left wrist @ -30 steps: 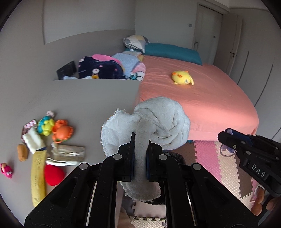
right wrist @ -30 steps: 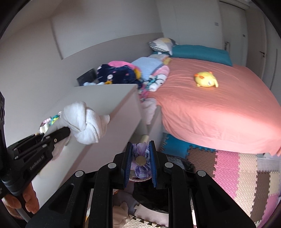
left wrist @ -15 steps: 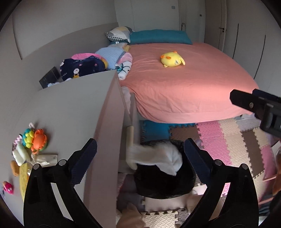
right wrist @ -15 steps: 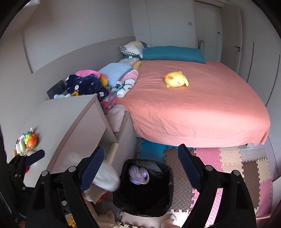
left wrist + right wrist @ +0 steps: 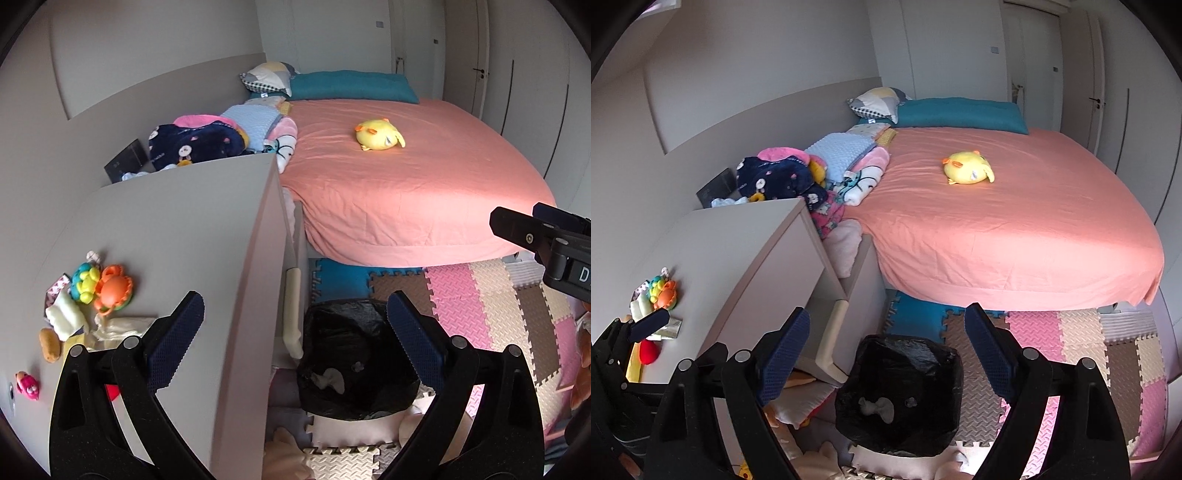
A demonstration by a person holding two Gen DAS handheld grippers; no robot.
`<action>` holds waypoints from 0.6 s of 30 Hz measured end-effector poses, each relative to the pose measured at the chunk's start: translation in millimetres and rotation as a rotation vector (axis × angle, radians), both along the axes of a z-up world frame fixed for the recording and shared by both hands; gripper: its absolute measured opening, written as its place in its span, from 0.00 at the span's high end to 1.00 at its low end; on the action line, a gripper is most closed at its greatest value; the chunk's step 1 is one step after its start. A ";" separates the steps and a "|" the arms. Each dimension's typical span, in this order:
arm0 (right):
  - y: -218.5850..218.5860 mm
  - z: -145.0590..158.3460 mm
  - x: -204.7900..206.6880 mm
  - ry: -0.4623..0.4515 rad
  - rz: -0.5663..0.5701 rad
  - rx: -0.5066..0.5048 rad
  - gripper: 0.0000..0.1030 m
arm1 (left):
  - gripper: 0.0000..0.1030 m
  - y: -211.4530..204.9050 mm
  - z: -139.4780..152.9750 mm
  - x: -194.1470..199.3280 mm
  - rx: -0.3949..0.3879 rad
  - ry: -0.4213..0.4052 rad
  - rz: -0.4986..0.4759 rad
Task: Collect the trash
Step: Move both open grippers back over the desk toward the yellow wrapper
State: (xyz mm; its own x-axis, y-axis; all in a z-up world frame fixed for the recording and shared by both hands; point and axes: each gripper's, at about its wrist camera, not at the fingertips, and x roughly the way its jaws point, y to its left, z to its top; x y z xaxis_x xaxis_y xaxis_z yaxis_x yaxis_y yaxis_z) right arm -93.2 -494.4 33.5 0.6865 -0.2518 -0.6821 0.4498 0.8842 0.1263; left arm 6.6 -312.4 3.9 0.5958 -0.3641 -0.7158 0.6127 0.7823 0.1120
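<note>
A bin lined with a black bag (image 5: 373, 310) (image 5: 947, 356) stands on the floor beside the grey dresser. A crumpled white cloth (image 5: 330, 380) (image 5: 877, 408) lies at the bottom of it. My left gripper (image 5: 294, 306) hangs open above the bin with nothing between its jaws. My right gripper (image 5: 886, 317) is open above it too, also with nothing in it; in the left wrist view it shows at the right edge (image 5: 524, 221). On the dresser top (image 5: 166, 236) lie a silvery wrapper (image 5: 125, 325) (image 5: 670, 328) and a white wad (image 5: 64, 317).
Toys sit near the wrapper: an orange crab (image 5: 112, 290), a red ball (image 5: 649, 350), a small pink figure (image 5: 27, 386). An open drawer (image 5: 827, 332) juts toward the bin. A pink bed (image 5: 1015, 221) with a yellow plush (image 5: 967, 168) fills the back. Foam mats (image 5: 491, 306) cover the floor.
Both grippers opened. The white cloth left the left gripper and the purple item left the right one; both dropped into the black bin. Both views have tipped down over the bin.
</note>
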 end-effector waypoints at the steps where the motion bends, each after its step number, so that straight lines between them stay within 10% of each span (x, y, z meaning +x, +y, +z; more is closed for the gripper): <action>1: 3.4 -0.4 1.7 0.002 0.005 -0.001 0.17 | 0.07 2.4 0.7 -0.5 -0.002 -0.001 0.005; 18: 76.6 -2.5 26.1 0.018 0.132 -0.030 0.17 | 0.07 85.2 2.2 11.1 -0.040 0.013 0.133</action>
